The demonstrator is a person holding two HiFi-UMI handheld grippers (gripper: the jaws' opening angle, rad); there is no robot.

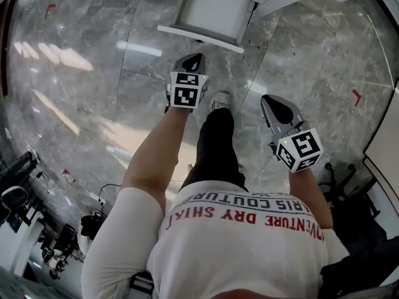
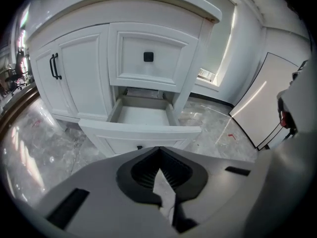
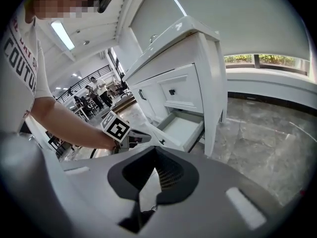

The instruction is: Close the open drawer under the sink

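Left gripper (image 1: 196, 59), right gripper (image 1: 269, 102): jaws together.

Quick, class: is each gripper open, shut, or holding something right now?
Left gripper: shut, holding nothing.
Right gripper: shut, holding nothing.

Looking steeply down, my head camera sits above and behind the open drawer (image 1: 209, 17), at its frame's top edge. My left gripper (image 1: 192, 61) camera faces the drawer front squarely, close in. My right gripper (image 1: 276, 108) camera views it obliquely from the drawer's right, farther back. All three share the drawer.
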